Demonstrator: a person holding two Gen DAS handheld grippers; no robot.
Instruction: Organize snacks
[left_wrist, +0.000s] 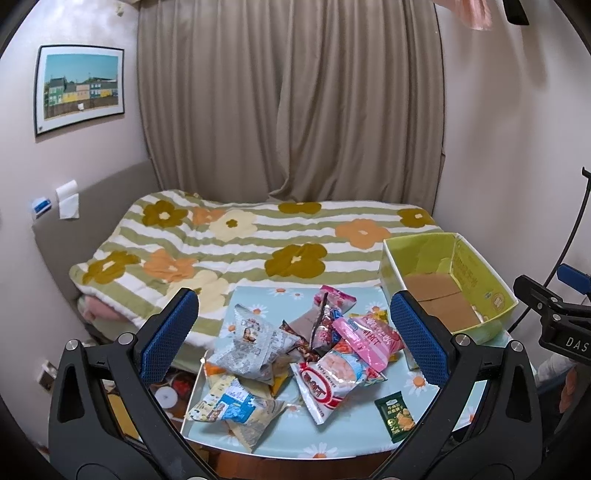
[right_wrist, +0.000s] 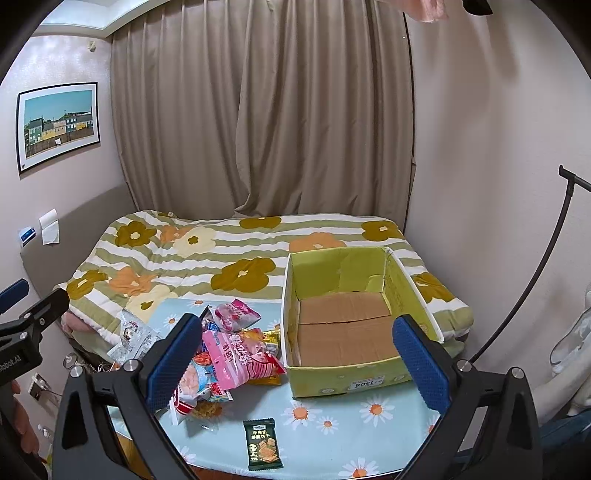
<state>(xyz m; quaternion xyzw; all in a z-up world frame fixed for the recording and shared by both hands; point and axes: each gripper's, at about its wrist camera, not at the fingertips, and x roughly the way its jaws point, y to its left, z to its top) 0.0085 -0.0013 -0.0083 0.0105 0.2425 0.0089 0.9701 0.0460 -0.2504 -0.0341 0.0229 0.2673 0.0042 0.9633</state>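
A heap of snack packets (left_wrist: 295, 354) lies on a small table with a daisy-print cloth (left_wrist: 354, 435); the pile (right_wrist: 229, 354) shows at the left in the right wrist view. A pink bag (left_wrist: 369, 339) tops it. A small dark green biscuit packet (right_wrist: 263, 444) lies alone near the front edge (left_wrist: 397, 415). An empty green cardboard box (right_wrist: 347, 317) stands on the table's right side (left_wrist: 447, 288). My left gripper (left_wrist: 293, 339) hovers open above the pile. My right gripper (right_wrist: 297, 360) is open, level with the box's front left corner. Neither holds anything.
A bed with a flowered green-striped quilt (left_wrist: 258, 243) lies right behind the table, with beige curtains (left_wrist: 288, 103) beyond. A black curved stand (right_wrist: 535, 280) rises at the right wall. Floor clutter (left_wrist: 170, 391) shows left of the table.
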